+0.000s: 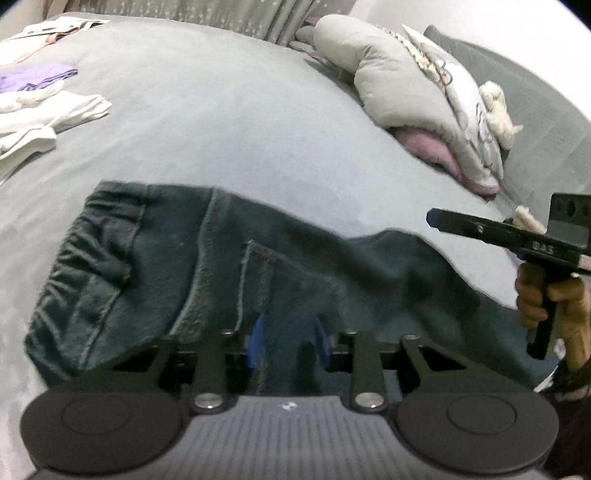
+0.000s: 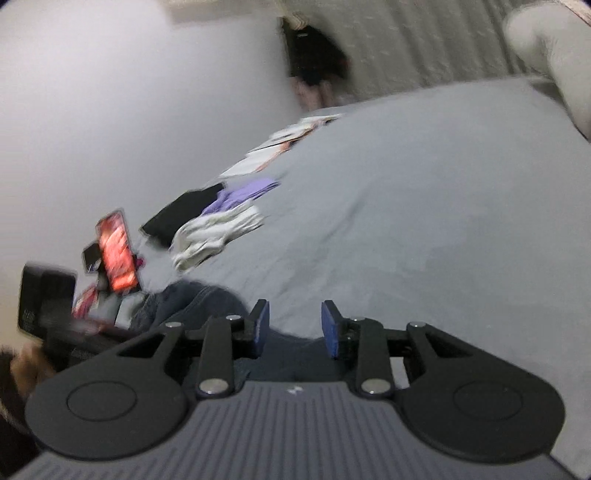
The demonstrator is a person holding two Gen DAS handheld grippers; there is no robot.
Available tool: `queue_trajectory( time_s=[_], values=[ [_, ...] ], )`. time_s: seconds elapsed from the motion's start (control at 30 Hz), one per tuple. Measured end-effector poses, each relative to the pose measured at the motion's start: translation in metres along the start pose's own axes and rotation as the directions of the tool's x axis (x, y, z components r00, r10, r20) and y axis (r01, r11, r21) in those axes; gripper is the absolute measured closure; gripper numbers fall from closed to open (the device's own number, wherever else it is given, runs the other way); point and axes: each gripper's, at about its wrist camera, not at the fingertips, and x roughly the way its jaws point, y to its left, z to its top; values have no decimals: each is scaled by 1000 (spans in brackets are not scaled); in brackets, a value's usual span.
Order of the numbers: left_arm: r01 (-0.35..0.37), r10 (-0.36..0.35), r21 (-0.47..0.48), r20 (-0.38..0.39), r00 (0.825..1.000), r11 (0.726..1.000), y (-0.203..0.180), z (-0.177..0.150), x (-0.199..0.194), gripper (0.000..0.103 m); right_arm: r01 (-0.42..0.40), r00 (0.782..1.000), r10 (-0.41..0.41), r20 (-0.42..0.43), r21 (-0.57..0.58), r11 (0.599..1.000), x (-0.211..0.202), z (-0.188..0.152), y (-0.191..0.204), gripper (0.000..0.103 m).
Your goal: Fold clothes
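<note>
Left wrist view: a grey bed sheet [image 1: 258, 122] fills most of the frame, smooth and bulging under the fisheye lens. Dark jeans [image 1: 155, 266] lie across its near part, waistband to the left, a leg running right and toward the camera. The left gripper [image 1: 288, 345] sits over the denim with its blue pads [image 1: 258, 339] close together and the cloth bunched between them; it looks pinched on the jeans, though blur softens the contact. At the left edge lie white clothes [image 1: 48, 114] and a purple garment [image 1: 33, 79], well apart from the jeans. Far right, a grey quilt [image 1: 402, 81] is heaped over something pink [image 1: 432, 147], with a grey headboard [image 1: 546, 125] behind. A patterned curtain [image 1: 236, 14] hangs beyond the bed. The right gripper [image 1: 432, 218] shows side-on at the right, held by a hand [image 1: 543, 295] above the sheet.

Right wrist view: blurred and tilted. The right gripper [image 2: 295, 326] has its jaws partly apart, nothing pressed between the blue pads [image 2: 332, 328]; jeans [image 2: 192, 302] lie below and left of them. The sheet [image 2: 424, 221] stretches away to a pale wall [image 2: 110, 92] and the curtain [image 2: 424, 44]. Along the bed's left edge lie white clothes [image 2: 218, 232], the purple garment [image 2: 240, 194], a black garment [image 2: 181, 210] and a phone [image 2: 116, 254] with a lit red screen. The left gripper [image 2: 55, 321] is a dark blur at lower left.
</note>
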Motion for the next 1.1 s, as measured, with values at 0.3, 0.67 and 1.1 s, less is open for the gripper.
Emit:
queue_trajectory(
  time_s=[0.3, 0.67, 1.1],
  values=[
    [8, -9, -27, -53, 999, 1000, 24, -11, -8, 103, 174, 978, -193, -85, -186, 967, 49, -26, -7, 94],
    [7, -17, 110, 88, 996, 994, 0, 15, -21, 82, 255, 965, -260, 16, -256, 932, 17, -24, 29, 63],
    [-182, 173, 59, 131, 976, 982, 26, 30, 15, 102, 284, 955, -296, 10, -314, 906, 57, -39, 22, 71]
  ],
)
